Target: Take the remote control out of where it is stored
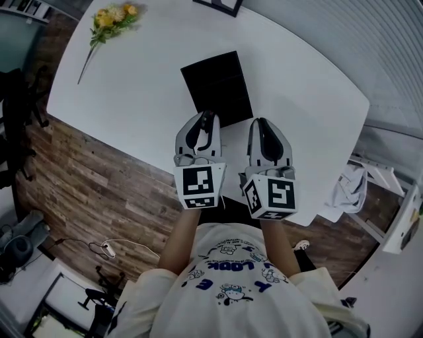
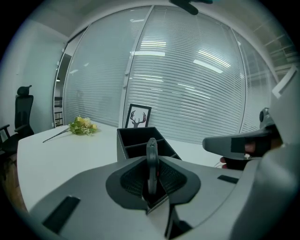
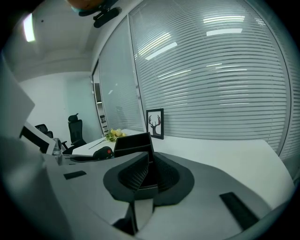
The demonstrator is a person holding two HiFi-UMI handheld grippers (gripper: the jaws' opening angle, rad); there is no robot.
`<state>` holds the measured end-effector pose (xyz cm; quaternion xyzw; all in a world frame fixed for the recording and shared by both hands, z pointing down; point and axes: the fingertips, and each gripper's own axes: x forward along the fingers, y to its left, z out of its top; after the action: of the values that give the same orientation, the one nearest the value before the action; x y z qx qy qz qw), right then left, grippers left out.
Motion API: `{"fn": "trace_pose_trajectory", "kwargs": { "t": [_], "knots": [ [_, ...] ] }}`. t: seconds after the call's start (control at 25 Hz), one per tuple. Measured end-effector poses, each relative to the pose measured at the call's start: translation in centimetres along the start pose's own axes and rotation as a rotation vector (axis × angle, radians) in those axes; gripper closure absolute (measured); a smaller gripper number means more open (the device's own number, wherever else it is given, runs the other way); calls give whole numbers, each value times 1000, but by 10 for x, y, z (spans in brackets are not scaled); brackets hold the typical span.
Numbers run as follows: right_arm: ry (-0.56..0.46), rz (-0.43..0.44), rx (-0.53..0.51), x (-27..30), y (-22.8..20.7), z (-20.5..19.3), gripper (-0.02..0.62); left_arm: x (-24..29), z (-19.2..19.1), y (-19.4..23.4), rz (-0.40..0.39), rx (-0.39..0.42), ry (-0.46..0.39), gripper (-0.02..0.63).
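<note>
A black open-topped organiser box (image 1: 218, 82) with dividers stands on the white table (image 1: 132, 92). My left gripper (image 1: 207, 117) sits at the box's near edge, shut on a slim dark remote control (image 2: 151, 161) that stands edge-on between its pads. In the right gripper view the remote's red button (image 3: 106, 152) shows to the left. My right gripper (image 1: 262, 122) hangs just right of the left one, beside the box's near right corner (image 3: 140, 140). Its jaws are together with nothing between them.
A bunch of yellow flowers (image 1: 112, 16) lies at the table's far left. A framed deer picture (image 2: 138, 116) stands behind the box. The table's near edge (image 1: 119, 142) runs under my grippers, with wood floor below. An office chair (image 2: 23, 112) stands at the left.
</note>
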<state>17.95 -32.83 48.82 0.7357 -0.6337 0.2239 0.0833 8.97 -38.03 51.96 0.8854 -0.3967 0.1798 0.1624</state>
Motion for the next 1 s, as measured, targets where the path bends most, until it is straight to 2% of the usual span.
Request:
{"fn": "trace_pose_trajectory", "kwargs": {
  "t": [0.28, 0.72, 1.0],
  "knots": [
    [-27, 39, -11, -14, 7, 9, 546, -21, 20, 2, 42, -15, -54, 537],
    [-113, 112, -35, -53, 30, 37, 547, -81, 59, -11, 98, -3, -157, 536],
    [-157, 160, -50, -70, 46, 53, 546, -120, 71, -7, 162, 3, -203, 535]
  ]
}}
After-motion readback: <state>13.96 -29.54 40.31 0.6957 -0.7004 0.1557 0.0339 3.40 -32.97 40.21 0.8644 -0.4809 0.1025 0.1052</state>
